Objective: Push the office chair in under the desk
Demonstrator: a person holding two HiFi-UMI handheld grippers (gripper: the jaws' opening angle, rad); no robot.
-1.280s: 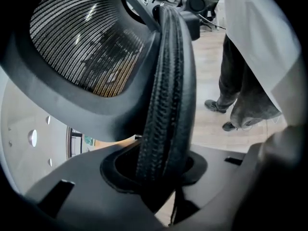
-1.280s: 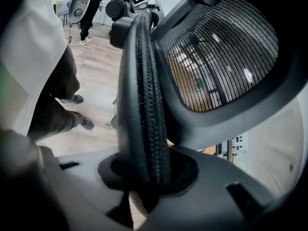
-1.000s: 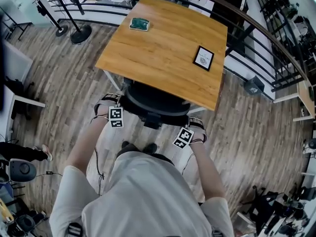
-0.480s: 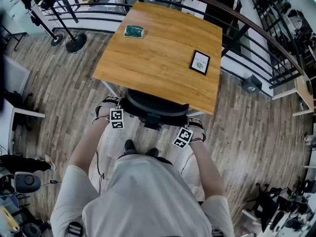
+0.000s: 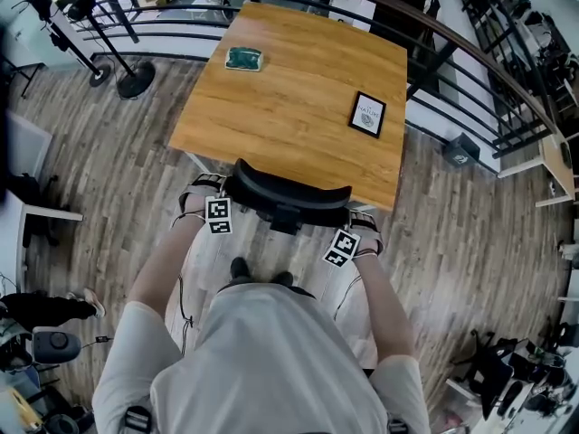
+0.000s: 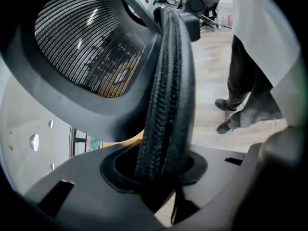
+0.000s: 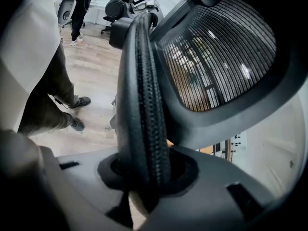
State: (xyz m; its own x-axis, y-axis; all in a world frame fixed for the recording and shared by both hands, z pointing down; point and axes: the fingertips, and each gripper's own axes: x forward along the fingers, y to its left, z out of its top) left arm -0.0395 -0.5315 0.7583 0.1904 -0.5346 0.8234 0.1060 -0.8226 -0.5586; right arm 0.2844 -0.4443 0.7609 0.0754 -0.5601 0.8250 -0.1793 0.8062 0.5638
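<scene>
Head view: the office chair [image 5: 288,197] stands at the near edge of the desk [image 5: 298,98], and only its curved black backrest shows clear of the wooden top. Both forearms reach forward and down from the person's torso, one to each end of the backrest, with the wrists roughly level with each other. The left gripper [image 6: 162,174] is clamped on the backrest's ribbed left rim, which runs up from between its jaws beside the mesh panel. The right gripper [image 7: 144,177] is clamped on the right rim in the same way. Both grippers slope steeply downward.
</scene>
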